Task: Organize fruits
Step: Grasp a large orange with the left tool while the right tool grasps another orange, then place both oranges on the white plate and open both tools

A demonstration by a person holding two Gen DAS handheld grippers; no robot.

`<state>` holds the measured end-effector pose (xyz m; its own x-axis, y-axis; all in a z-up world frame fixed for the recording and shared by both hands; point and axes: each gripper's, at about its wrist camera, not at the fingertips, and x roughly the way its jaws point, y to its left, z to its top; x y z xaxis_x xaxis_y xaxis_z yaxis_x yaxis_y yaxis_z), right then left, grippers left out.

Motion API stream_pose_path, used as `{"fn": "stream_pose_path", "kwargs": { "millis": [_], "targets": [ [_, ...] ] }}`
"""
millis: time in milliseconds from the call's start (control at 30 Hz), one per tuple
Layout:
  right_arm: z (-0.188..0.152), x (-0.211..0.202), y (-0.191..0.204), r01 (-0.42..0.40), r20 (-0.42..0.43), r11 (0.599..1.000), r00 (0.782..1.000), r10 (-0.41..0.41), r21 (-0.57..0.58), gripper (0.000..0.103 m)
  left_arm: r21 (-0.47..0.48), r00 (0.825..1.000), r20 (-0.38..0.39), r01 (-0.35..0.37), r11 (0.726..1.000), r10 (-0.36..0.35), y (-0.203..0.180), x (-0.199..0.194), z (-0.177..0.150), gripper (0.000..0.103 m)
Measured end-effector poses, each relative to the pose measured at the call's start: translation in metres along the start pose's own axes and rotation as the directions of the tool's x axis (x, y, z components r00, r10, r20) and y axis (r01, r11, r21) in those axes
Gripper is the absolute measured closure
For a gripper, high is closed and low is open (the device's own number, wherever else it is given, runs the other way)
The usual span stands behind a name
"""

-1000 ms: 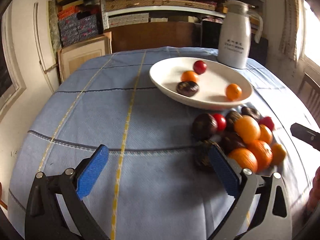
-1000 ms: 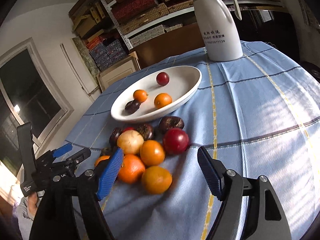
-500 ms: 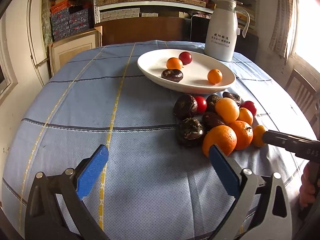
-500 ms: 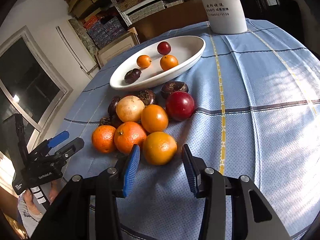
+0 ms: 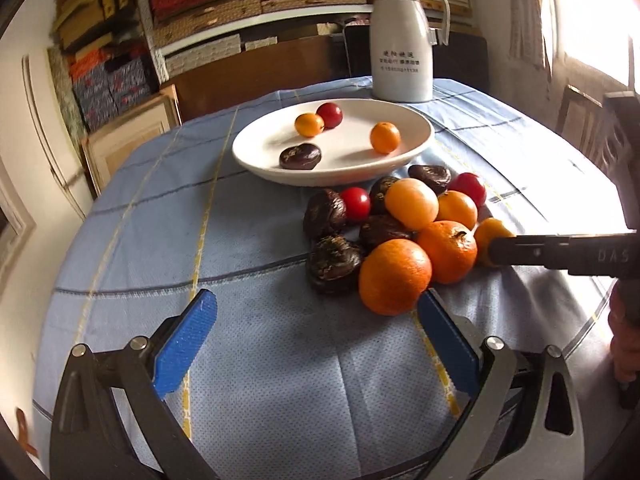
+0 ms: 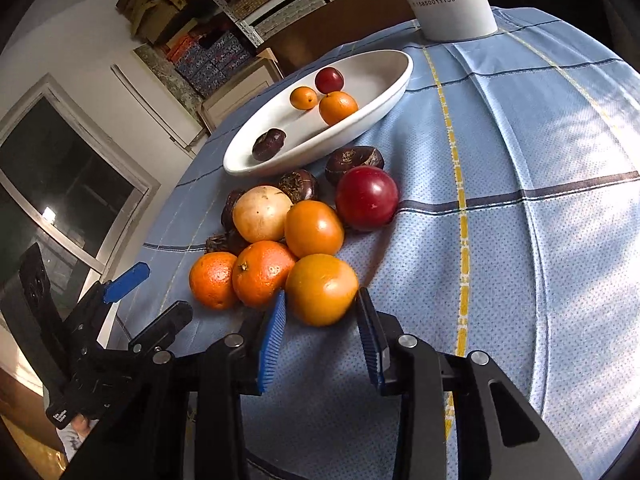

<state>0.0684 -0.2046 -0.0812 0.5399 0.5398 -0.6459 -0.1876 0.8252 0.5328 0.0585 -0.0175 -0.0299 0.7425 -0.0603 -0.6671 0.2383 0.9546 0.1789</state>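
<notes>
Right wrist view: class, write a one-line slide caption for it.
Right gripper with jaws closing around an orange fruit at the near edge of the pile, white bowl of fruit beyond.

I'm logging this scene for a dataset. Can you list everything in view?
plate: 1, white, mid-table
fruit on the plate: 4, two orange, one red, one dark brown
loose fruit: about 12, orange, red and dark brown, piled on the cloth in front of the plate
jug: 1, white, behind the plate
tablecloth: 1, blue with yellow lines
boxes: many, mixed colours, back shelves
left gripper: 1, blue pads, open, near the pile
right gripper: 1, blue pads, either side of the nearest orange, contact unclear
</notes>
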Motion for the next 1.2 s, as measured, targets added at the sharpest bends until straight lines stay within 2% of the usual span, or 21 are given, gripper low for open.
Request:
{"fn": "stream_pose_path", "kwargs": {
  "millis": [167,233,300,400,467,533,633,800,867,967,1067,1200],
  "targets": [
    [0.0,0.0,-0.001,-0.008,0.001,1.0,1.0,0.008,0.008,0.067,0.091,0.999,0.007,0.049,0.995,-0.05,-0.023,0.003,0.006,0.005],
    [0.001,0.0,-0.002,-0.011,0.0,1.0,1.0,0.011,0.012,0.067,0.119,0.998,0.0,0.068,0.991,-0.068,-0.028,0.008,0.009,0.01],
    [0.002,0.001,-0.003,-0.012,-0.001,1.0,1.0,0.012,0.012,0.067,0.135,0.994,-0.025,0.107,0.985,-0.105,-0.031,0.014,0.012,0.038],
    [0.002,0.001,-0.003,-0.012,-0.001,1.0,1.0,0.012,0.013,0.066,0.113,0.98,-0.072,0.193,0.975,-0.186,-0.028,0.025,0.015,0.049],
    [0.002,0.001,-0.003,-0.012,-0.001,1.0,1.0,0.012,0.012,0.066,0.091,0.969,-0.078,0.241,0.966,-0.234,-0.023,0.027,0.016,0.05],
    [0.002,0.001,-0.003,-0.013,0.0,1.0,1.0,0.013,0.014,0.066,0.083,0.965,-0.077,0.257,0.963,-0.251,-0.021,0.028,0.016,0.052],
    [0.002,0.002,-0.004,-0.019,0.001,1.0,1.0,0.019,0.017,0.067,0.086,0.97,-0.067,0.238,0.967,-0.233,-0.022,0.027,0.013,0.061],
    [0.002,0.001,-0.006,-0.025,0.003,0.999,1.0,0.025,0.022,0.067,0.008,0.95,-0.07,0.305,0.952,-0.304,-0.008,0.019,0.005,0.061],
    [0.002,0.0,-0.006,-0.024,0.009,0.999,1.0,0.024,0.023,0.067,-0.022,0.95,-0.066,0.304,0.952,-0.305,-0.001,0.016,0.002,0.061],
    [0.002,-0.007,-0.007,-0.03,0.051,0.999,0.998,0.028,0.026,0.067,-0.039,0.961,-0.022,0.274,0.961,-0.275,0.008,0.006,0.006,0.061],
    [0.008,-0.018,-0.002,-0.017,0.117,1.0,0.993,0.017,-0.002,0.067,-0.05,0.973,0.016,0.231,0.972,-0.23,0.02,0.003,0.027,0.061],
    [0.043,-0.023,0.009,0.0,0.153,1.0,0.988,0.003,-0.02,0.067,-0.061,0.984,0.04,0.174,0.983,-0.172,0.032,0.016,0.065,0.061]
  ]
}}
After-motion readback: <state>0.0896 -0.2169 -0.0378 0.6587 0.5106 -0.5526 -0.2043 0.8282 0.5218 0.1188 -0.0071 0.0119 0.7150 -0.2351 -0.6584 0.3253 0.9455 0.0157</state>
